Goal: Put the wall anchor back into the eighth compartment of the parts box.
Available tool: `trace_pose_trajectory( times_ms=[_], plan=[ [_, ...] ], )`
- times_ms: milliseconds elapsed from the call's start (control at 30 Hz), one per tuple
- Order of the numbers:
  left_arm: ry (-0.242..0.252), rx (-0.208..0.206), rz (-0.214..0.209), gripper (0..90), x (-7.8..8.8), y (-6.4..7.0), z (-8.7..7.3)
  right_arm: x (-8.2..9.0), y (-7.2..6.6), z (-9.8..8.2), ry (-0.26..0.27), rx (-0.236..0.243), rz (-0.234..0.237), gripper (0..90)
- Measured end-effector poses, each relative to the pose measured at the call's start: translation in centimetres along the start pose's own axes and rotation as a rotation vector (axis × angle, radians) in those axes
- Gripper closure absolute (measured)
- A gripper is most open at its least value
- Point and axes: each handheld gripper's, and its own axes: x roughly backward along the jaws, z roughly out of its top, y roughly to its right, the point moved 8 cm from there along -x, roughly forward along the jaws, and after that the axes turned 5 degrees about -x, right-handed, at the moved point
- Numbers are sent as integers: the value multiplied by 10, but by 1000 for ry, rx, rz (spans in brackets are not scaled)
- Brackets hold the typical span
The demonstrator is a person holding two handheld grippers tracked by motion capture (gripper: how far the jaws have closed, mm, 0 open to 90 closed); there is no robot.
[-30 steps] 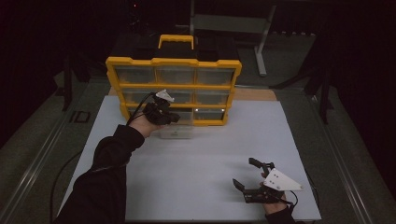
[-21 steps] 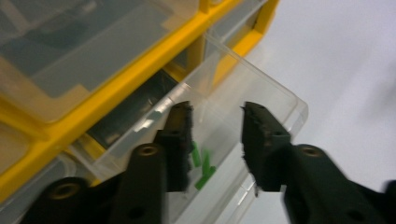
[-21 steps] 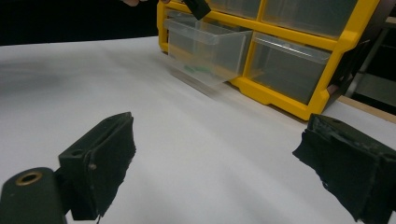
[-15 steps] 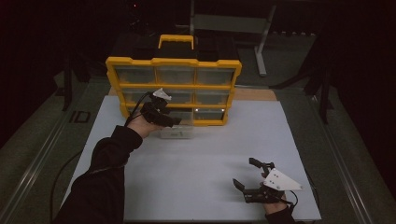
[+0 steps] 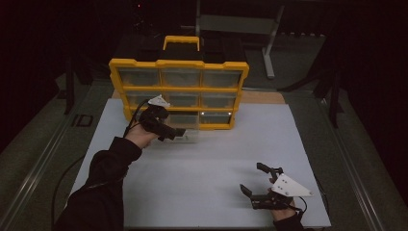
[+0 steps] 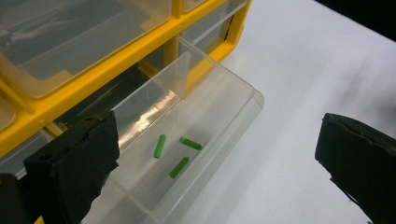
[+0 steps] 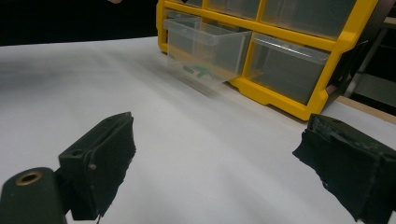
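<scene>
My left gripper [image 5: 179, 133] stands with its jaws as wide as they go; they have just been opening, and nothing is pressed between the pads. It hangs just in front of the yellow plastic organiser cabinet with clear drawers [image 5: 178, 63], at the bottom row. The clear plastic drawer [image 6: 212, 100] is pulled out of the cabinet's bottom row, middle column, and juts forward over the white table top [image 5: 202, 178]. In the left gripper view the drawer lies between and beyond my two jaws: its near corner runs down close beside the left-hand jaw, while the right-hand jaw stands well apart from it, over bare table. Whether the left-hand jaw touches the drawer wall I cannot tell. Three small green cylindrical pieces [image 6: 179, 166] lie loose on the drawer floor, close together, in the compartment farther from the cabinet, this side of the clear divider. My right gripper [image 5: 259, 185] is also open, jaws spread wide and empty, resting low over the table well away from the cabinet, at the near right corner of the table. In the right gripper view the pulled-out drawer [image 7: 205, 46] shows far beyond the jaws, projecting from the cabinet front, with the green pieces [image 7: 198, 71] faintly seen through its wall.
</scene>
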Motion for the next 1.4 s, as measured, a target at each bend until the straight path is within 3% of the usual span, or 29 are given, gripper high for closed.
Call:
trace_pose_trajectory(
  times_ms=[133, 233, 433, 500, 800, 1067, 1400],
  plan=[
    [33, -4, -1, 0, 7, 1, -4, 0, 0, -1, -3, -3, 1, 94],
    [72, -20, -27, 0, 14, 6, -6, 0, 0, 0, -2, -5, 1, 93],
    [102, -57, -9, 0, 22, 9, -11, -1, 0, -1, -4, -3, 2, 94],
    [120, -57, -23, 0, 26, 11, -13, -1, 0, -1, -3, -3, 1, 93],
    [120, -80, -63, 0, 32, 25, -26, -1, -1, -1, -4, -1, 0, 94],
    [168, -85, -58, 0, 45, 35, -36, 0, 0, 0, 0, -6, -4, 94],
    [181, -76, -64, 0, 55, 46, -61, -1, 0, 0, -4, -4, -1, 94]
  ],
)
